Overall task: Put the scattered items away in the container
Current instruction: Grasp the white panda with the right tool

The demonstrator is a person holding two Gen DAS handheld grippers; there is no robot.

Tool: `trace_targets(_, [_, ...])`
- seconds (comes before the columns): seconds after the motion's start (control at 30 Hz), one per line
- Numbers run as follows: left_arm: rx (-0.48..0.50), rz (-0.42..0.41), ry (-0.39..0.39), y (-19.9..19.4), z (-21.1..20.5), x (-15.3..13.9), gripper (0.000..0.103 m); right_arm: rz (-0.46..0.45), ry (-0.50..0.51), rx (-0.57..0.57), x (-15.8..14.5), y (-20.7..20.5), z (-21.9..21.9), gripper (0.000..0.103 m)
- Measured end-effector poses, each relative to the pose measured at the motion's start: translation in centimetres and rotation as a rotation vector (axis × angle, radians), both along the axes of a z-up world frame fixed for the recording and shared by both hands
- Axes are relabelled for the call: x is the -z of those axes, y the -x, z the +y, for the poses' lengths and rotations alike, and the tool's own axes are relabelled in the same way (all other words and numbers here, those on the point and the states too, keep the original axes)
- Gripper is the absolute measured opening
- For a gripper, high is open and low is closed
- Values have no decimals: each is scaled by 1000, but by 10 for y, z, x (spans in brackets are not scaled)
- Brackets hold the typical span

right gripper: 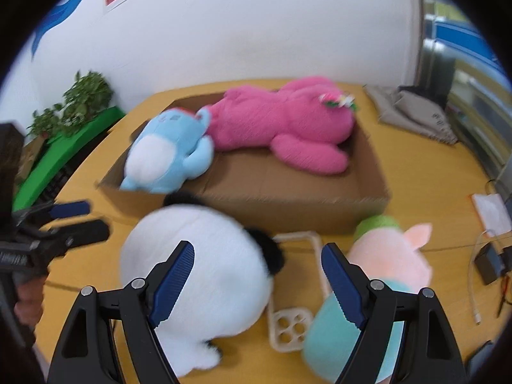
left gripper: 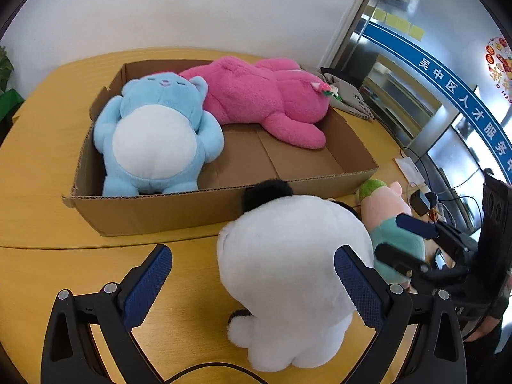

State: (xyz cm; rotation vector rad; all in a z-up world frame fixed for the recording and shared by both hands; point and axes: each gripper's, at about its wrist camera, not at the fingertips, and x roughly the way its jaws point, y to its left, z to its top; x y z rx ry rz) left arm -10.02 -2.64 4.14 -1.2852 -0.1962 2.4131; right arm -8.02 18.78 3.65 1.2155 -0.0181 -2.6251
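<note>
A cardboard box (left gripper: 166, 211) (right gripper: 368, 188) on the yellow table holds a blue plush bear (left gripper: 156, 137) (right gripper: 166, 156) and a pink plush (left gripper: 262, 99) (right gripper: 281, 124). A white plush with black ears (left gripper: 288, 268) (right gripper: 204, 275) stands on the table in front of the box. A pink and teal plush (left gripper: 390, 224) (right gripper: 393, 265) is to its right. My left gripper (left gripper: 252, 272) is open, its right pad beside the white plush. My right gripper (right gripper: 257, 265) is open and empty above the gap between the two plushes; it also shows in the left wrist view (left gripper: 406, 240).
A cream plastic frame (right gripper: 291, 320) lies on the table between the two plushes. A grey cloth bag (right gripper: 412, 115) (left gripper: 348, 96) lies behind the box. Cables and an adapter (right gripper: 489, 265) lie at the right edge. A potted plant (right gripper: 76, 102) stands at the left.
</note>
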Motion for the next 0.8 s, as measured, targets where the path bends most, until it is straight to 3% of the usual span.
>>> trace_targets(0.2, [81,-94,-147,23,-2,31,103,-145,86,-68,50,-22,-26,83])
trace_targets(0.4, [173,-136,-251,37,6,49,102,-177,120,-68,67,-18,-43,92])
trace_targets(0.57, [206,-139,-290,36,8,53,83,-198,173,-51,78,-4,-39,95])
trace_targets(0.63, [208,-132,-296,33,7,51,78,-181,180,-57,77,-3,-41,92])
trace_targets(0.7, [208,-123,-303,30,5,48,73,-153,172,-77,72,-5,-43,80])
trace_targets(0.8, [209,-94,-295,21,5,38,70,-129,169,-102,64,-7,-41,71])
